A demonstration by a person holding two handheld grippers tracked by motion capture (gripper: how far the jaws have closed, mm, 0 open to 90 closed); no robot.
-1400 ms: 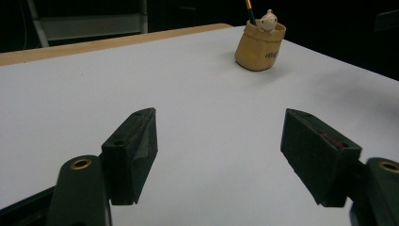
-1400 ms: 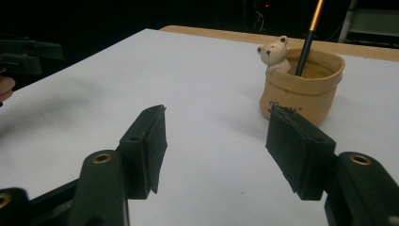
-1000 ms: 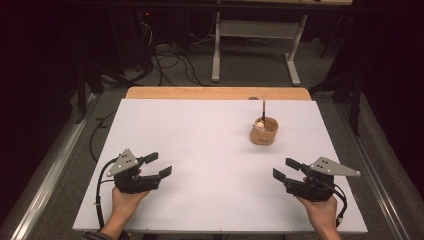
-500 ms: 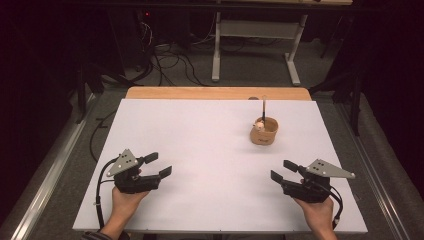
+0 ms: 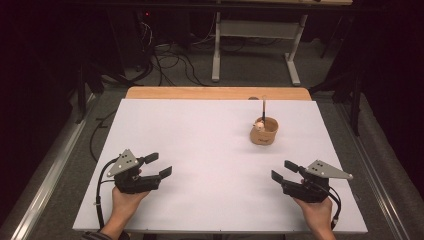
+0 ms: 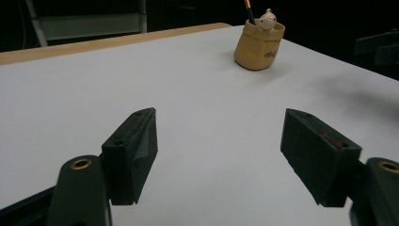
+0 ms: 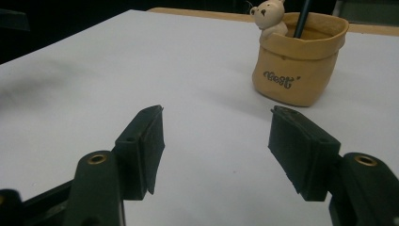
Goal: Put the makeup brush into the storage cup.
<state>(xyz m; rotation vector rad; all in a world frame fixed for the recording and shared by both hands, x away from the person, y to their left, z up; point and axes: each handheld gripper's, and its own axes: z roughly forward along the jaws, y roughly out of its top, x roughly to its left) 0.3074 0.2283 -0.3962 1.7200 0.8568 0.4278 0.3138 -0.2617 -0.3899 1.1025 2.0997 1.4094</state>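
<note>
Both empty, jaws apart: left claw (image 5: 159,165), right claw (image 5: 284,171). Bear-trimmed pen pot (image 5: 264,131) at one o'clock on bench (image 5: 200,145); best approached by right claw, squarely, gripping pencil (image 5: 263,109) low

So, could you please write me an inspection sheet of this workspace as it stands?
Surface: white table, wooden strip along its far edge.
Job's things: tan pot at far right, upright, bear figure on its rim, dark pencil inside.
Clutter: nothing seen.
Tongs: left tongs and right tongs open, holding nothing, near the front edge, apart from the pot.
Cables: one trails from each tongs; more on the floor behind.
Surroundings: dark room, grey floor, white table frame behind.
</note>
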